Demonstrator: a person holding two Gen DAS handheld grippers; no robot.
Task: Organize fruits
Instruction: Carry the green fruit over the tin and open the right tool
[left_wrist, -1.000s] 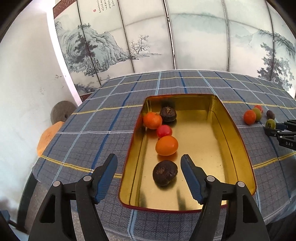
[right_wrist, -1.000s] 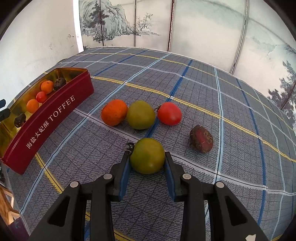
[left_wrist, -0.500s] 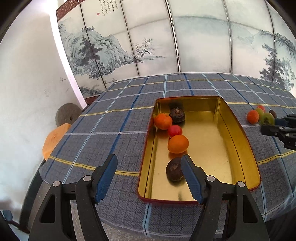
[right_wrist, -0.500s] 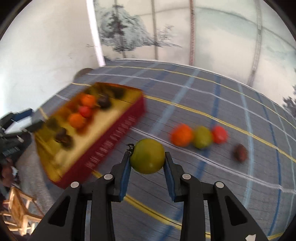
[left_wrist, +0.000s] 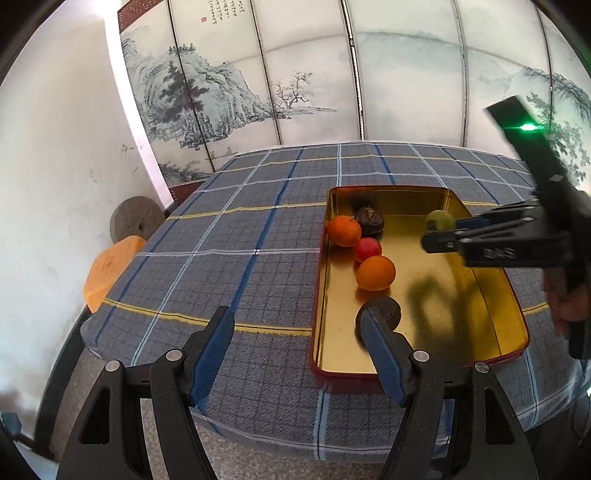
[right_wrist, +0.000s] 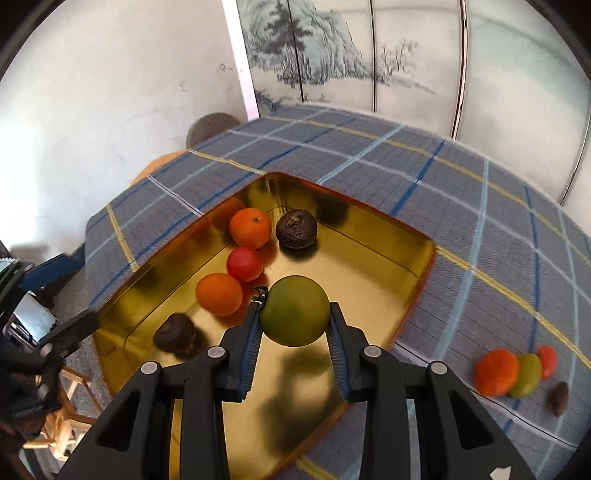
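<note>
The right gripper (right_wrist: 293, 319), clenched on the green fruit (right_wrist: 294, 311), hangs directly above the gold tin's (right_wrist: 413, 284) bare floor, right of the fruit row.

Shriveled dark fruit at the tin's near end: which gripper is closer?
Left. The left gripper hangs open just in front of that dark fruit; the right gripper holds a green fruit above the tin's middle.

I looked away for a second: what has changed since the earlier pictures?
The right gripper, clamped on the green fruit throughout, carried it from the cloth to above the gold tin. The left gripper stayed open and drew back. The five fruits in the tin and the four on the cloth kept their places.
</note>
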